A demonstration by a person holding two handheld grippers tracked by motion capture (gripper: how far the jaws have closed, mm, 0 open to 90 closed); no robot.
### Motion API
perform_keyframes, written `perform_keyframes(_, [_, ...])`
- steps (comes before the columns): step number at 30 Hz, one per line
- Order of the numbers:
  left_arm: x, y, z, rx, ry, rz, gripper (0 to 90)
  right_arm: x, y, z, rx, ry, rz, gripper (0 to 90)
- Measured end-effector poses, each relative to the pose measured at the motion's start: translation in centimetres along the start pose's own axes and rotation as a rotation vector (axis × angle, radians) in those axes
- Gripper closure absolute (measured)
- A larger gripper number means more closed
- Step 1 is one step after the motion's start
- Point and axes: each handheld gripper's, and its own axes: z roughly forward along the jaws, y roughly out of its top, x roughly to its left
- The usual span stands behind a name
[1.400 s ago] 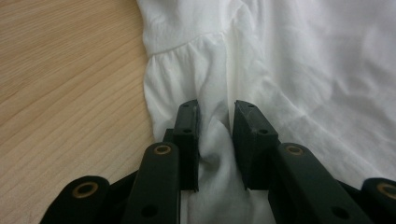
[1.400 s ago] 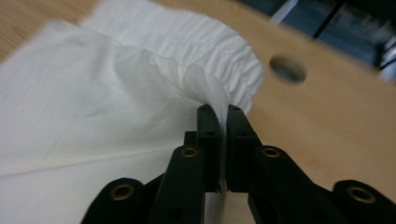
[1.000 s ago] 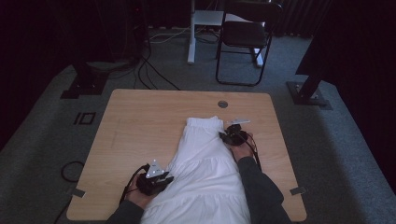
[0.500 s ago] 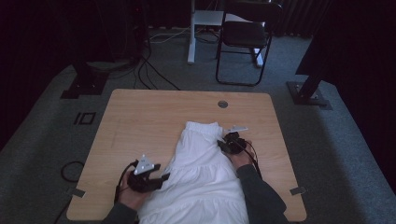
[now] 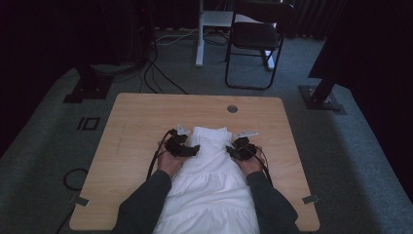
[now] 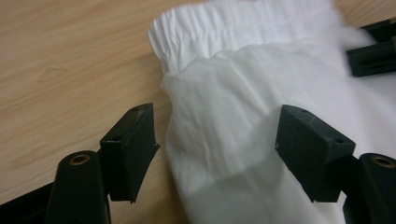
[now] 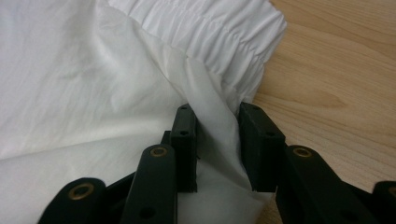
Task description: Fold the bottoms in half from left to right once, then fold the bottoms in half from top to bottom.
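Observation:
A white garment [image 5: 209, 180] with a gathered elastic waistband [image 5: 210, 132] lies lengthwise on the wooden table [image 5: 136, 122], its waistband at the far end. My left gripper [image 5: 193, 149] sits at the garment's left edge just below the waistband. In the left gripper view its jaws have just been opening and stand wide; the garment's edge [image 6: 224, 121] lies between them, untouched by the pads. My right gripper [image 5: 232, 150] is at the right edge opposite. It [image 7: 217, 140] is shut on a fold of the garment [image 7: 93, 93] beside the waistband [image 7: 210, 32].
A round cable hole [image 5: 232, 108] sits near the table's far edge. Behind the table stand a dark folding chair [image 5: 255, 39] and a white stand [image 5: 200, 29]. Cables [image 5: 160, 73] run over the grey carpet. Bare wood lies left [image 6: 70, 60] and right [image 7: 336, 70] of the garment.
My left hand has travelled from the garment's near left side up to its far end beside the waistband, and its jaws have opened. The right hand has stayed put.

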Motion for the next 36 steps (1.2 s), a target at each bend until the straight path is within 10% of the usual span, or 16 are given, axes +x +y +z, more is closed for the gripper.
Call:
perform_keyframes(6, [0.1, -0.1, 1.5, 0.034, 0.035, 0.029, 29.2, 0.1, 0.0, 0.0, -0.002, -0.004, 0.002, 67.6])
perform_keyframes(12, [0.6, 0.9, 2.1, -0.029, -0.032, -0.006, 27.3, 0.2, 0.0, 0.0, -0.002, -0.011, 0.002, 67.8])
perform_keyframes(15, [0.6, 1.0, 3.6, 0.035, -0.019, -0.013, 26.2, 0.2, 0.0, 0.0, -0.005, -0.013, -0.001, 67.8])
perform_keyframes(36, [0.2, 0.6, 3.3, 0.022, -0.044, 0.043, 38.7, -0.1, 0.0, 0.0, 0.001, 0.014, 0.003, 64.7])
